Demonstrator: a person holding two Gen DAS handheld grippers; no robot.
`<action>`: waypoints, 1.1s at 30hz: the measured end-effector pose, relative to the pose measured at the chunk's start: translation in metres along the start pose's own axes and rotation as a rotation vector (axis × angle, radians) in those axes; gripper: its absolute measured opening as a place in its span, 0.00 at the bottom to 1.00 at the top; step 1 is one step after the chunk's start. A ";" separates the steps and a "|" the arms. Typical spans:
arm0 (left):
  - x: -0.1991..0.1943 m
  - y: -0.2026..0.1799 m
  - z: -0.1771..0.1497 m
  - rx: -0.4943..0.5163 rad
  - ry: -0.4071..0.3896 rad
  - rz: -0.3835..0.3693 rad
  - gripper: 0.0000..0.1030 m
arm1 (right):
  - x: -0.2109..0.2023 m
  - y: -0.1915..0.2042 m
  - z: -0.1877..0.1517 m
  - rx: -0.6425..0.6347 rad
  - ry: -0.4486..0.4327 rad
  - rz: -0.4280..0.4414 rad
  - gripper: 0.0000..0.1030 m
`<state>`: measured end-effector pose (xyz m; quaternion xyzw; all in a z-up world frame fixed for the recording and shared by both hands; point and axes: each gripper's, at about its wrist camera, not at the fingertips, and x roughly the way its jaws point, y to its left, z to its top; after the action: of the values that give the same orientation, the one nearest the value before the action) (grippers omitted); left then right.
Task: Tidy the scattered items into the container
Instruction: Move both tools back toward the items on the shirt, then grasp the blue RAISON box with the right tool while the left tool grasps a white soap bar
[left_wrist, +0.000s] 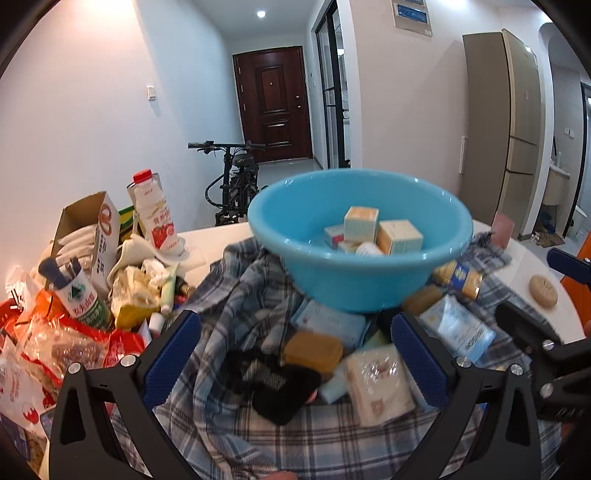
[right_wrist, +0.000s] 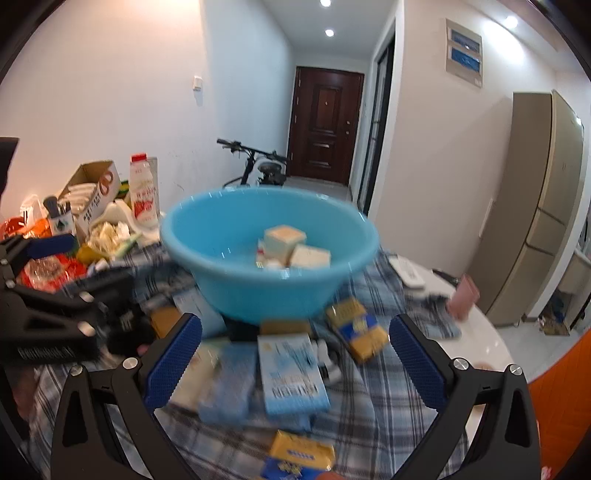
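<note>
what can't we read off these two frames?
- Right wrist: light blue packet print, motion-blurred.
- Right wrist: yellow packet, cut off by bottom edge.
- Both views: items low in the blue basin, hidden by its near wall.
- Left wrist: right gripper, only partly in frame.

A dark brown door (left_wrist: 272, 103) is at the end of the hall. A black bike (left_wrist: 232, 181) leans by the white wall. A tall tan fridge (left_wrist: 506, 125) stands on the right. A small light (left_wrist: 261, 14) shines on the ceiling.
</note>
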<state>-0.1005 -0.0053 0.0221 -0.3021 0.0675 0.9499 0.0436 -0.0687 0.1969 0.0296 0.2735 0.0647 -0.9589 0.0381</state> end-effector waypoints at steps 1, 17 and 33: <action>0.003 -0.001 -0.003 0.002 0.008 0.003 1.00 | 0.003 -0.003 -0.007 -0.002 0.015 0.006 1.00; 0.035 -0.002 -0.032 -0.029 0.089 -0.079 1.00 | 0.062 -0.004 -0.053 -0.112 0.198 0.008 1.00; 0.049 -0.004 -0.043 0.015 0.148 -0.029 1.00 | 0.084 -0.004 -0.056 -0.067 0.218 0.098 0.60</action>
<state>-0.1157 -0.0063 -0.0412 -0.3722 0.0734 0.9236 0.0547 -0.1108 0.2063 -0.0616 0.3778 0.0871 -0.9177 0.0866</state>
